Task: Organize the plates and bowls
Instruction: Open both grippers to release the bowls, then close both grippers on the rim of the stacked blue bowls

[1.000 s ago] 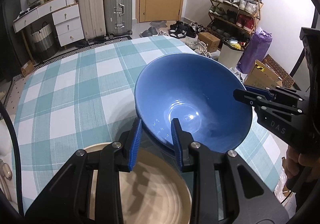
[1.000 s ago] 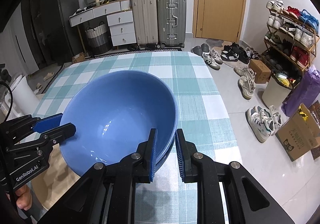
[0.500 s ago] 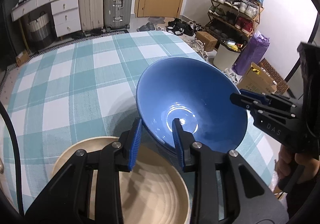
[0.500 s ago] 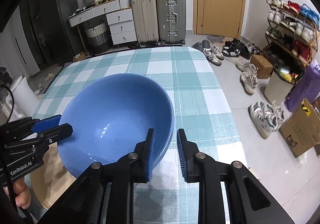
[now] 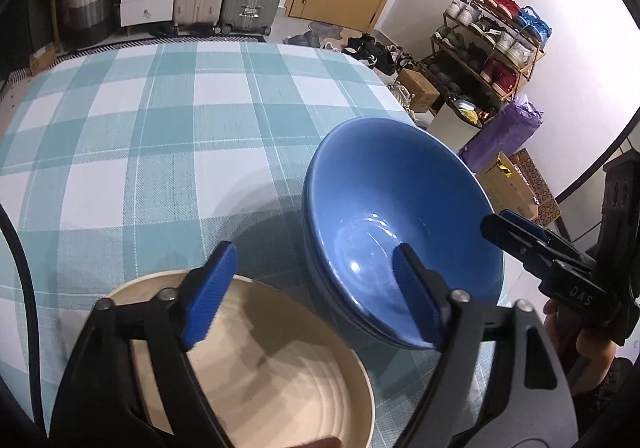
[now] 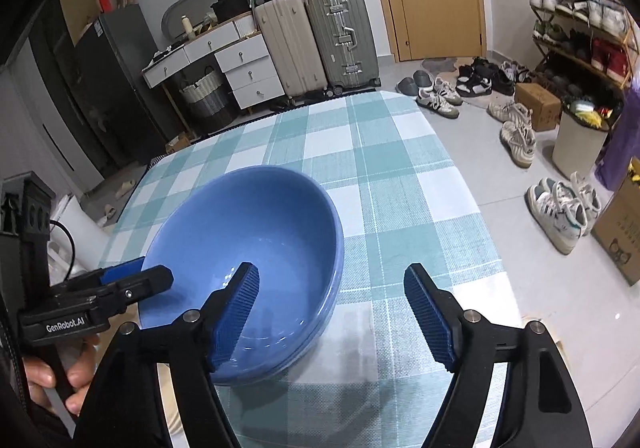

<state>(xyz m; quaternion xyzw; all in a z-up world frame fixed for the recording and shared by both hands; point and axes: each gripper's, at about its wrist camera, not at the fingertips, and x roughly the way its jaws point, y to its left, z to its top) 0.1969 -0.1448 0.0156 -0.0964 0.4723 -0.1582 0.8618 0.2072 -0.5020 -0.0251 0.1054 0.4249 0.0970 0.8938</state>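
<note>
A blue bowl (image 5: 400,224) sits nested in another blue bowl on the checked tablecloth (image 5: 160,152), near its right edge. My left gripper (image 5: 316,300) straddles the bowl's near rim, one finger inside, the other over a cream plate (image 5: 260,368). Its jaws are opening and the pads do not touch the rim. In the right wrist view the blue bowl (image 6: 248,248) lies left of centre. My right gripper (image 6: 332,312) straddles its opposite rim, jaws opening, pads clear of it. Each gripper shows in the other's view: the right one (image 5: 536,248) and the left one (image 6: 120,284).
The table's edge (image 6: 472,208) runs just right of the bowls, with floor, shoes (image 6: 560,208) and a cardboard box (image 5: 516,184) beyond. Suitcases (image 6: 320,40), drawers and a door stand at the far wall. A black cable (image 5: 24,288) hangs at the left.
Both grippers have let go of the blue bowl's rim and their jaws have spread wide. The bowl now rests on the table stack. The left gripper has shifted toward the cream plate.
</note>
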